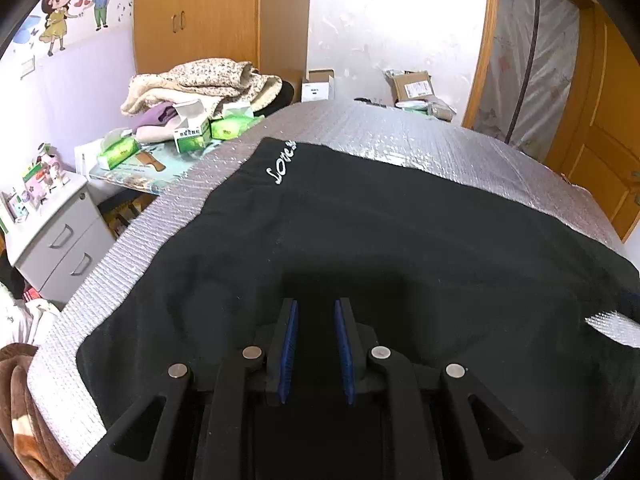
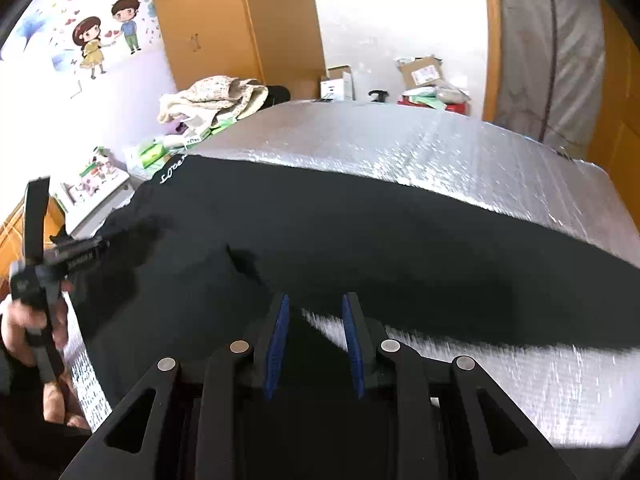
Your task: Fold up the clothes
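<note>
A black garment [image 1: 400, 232] with white "Love" lettering [image 1: 282, 164] lies spread flat on a silver quilted mat [image 1: 400, 136]. My left gripper [image 1: 316, 303] hovers over the garment's near left part. Its blue pads [image 1: 290, 344] stand apart with only flat cloth showing beneath the gap. In the right wrist view the same garment [image 2: 360, 240] runs across the mat [image 2: 400, 148]. My right gripper [image 2: 316, 297] is open above the garment's near edge, with bare mat and cloth under the gap. The left gripper [image 2: 102, 246], blurred, is held by a hand [image 2: 20, 328] at the garment's left end.
Left of the mat are a heap of folded blankets [image 1: 204, 80], green tissue boxes [image 1: 120, 152] and a grey drawer unit [image 1: 60, 236]. A wooden wardrobe [image 1: 200, 12] stands behind. Cardboard boxes [image 1: 412, 86] sit beyond the far edge, and a wooden door [image 1: 600, 152] is at the right.
</note>
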Demonstrator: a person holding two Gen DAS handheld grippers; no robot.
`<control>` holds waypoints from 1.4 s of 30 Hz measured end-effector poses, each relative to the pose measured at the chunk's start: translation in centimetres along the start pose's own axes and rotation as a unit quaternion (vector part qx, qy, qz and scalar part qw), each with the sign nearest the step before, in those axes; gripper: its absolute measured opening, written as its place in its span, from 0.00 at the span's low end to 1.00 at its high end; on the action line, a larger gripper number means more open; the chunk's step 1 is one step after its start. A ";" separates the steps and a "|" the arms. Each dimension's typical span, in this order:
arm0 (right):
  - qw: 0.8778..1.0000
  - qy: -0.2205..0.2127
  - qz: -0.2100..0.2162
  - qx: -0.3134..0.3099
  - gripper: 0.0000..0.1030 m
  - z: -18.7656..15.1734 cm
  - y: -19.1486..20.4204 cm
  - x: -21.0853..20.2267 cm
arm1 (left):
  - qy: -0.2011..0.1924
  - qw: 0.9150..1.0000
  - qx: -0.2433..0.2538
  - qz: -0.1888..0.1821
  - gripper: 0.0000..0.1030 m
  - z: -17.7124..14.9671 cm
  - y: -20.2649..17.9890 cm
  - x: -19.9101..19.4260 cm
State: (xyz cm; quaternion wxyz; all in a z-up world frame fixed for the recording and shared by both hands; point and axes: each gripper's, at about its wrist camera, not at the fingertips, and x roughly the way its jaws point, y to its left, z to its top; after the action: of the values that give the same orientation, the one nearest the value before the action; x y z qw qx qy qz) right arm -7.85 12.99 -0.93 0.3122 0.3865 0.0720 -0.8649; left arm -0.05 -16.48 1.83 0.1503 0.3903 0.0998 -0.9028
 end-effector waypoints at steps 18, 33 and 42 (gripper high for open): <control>0.996 0.084 0.027 -0.026 0.28 5.0 0.2 8.2 | 0.021 1.000 0.006 -0.008 0.20 2.7 1.2 3.6; 0.993 -0.090 0.074 -0.001 0.28 8.3 -3.3 1.1 | -0.115 0.992 -0.024 -0.039 0.21 8.2 3.7 -4.1; 0.995 -0.058 0.042 -0.071 0.28 8.6 -2.2 2.2 | -0.096 0.992 0.079 -0.028 0.29 10.7 2.2 -0.7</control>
State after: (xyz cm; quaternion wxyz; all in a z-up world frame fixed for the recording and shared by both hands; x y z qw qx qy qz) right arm -15.61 10.51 3.24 0.3790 0.3147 0.0988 -0.8646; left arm -6.00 -21.59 9.42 0.1022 0.3096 0.0241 -0.9451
